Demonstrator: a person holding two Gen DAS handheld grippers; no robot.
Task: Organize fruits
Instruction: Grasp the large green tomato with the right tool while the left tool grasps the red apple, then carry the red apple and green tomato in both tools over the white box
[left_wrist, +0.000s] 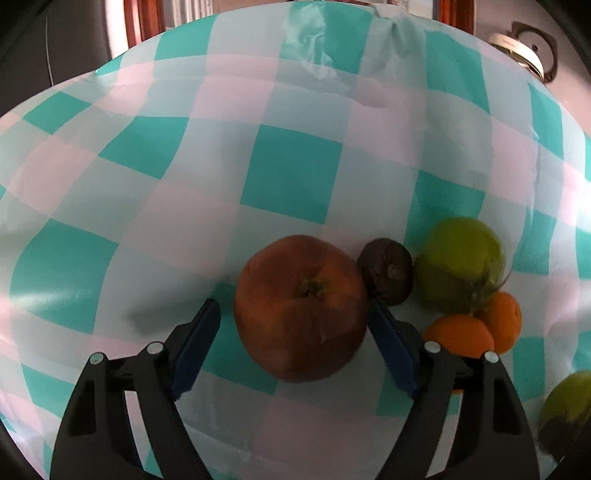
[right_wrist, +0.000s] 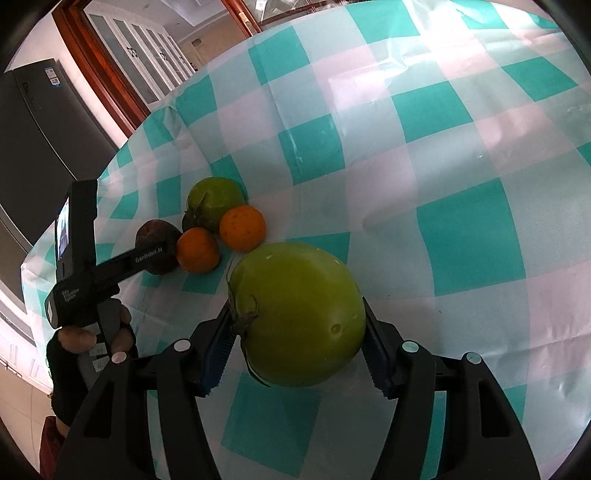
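We hold the left gripper (left_wrist: 293, 314) tilted down over the checked tablecloth (left_wrist: 291, 177), its blue pads (left_wrist: 195, 350) spread to either side of a large red apple (left_wrist: 301, 306). The right-side pad lies against or just beside the apple's flank; the left-side pad stands clear of it with cloth showing between, so the jaws are open around the fruit, not pressing on it. Just right of the apple sits a small dark fruit (left_wrist: 386, 271), then a green tomato (left_wrist: 460, 264) and two oranges (left_wrist: 461, 334) touching each other.

In the right wrist view, our right gripper (right_wrist: 295, 332) also points downward and clamps a large green tomato (right_wrist: 301, 314) between its pads, both sides pressed to the skin. Whether the tomato rests on the cloth or is lifted off it, we cannot tell. Beyond it lies the cluster: two oranges (right_wrist: 242, 229), a smaller green tomato (right_wrist: 214, 201) and the dark fruit (right_wrist: 155, 236). At the left edge our gloved left hand (right_wrist: 92, 339) grips the handle of the other tool, whose finger reaches toward the dark fruit.
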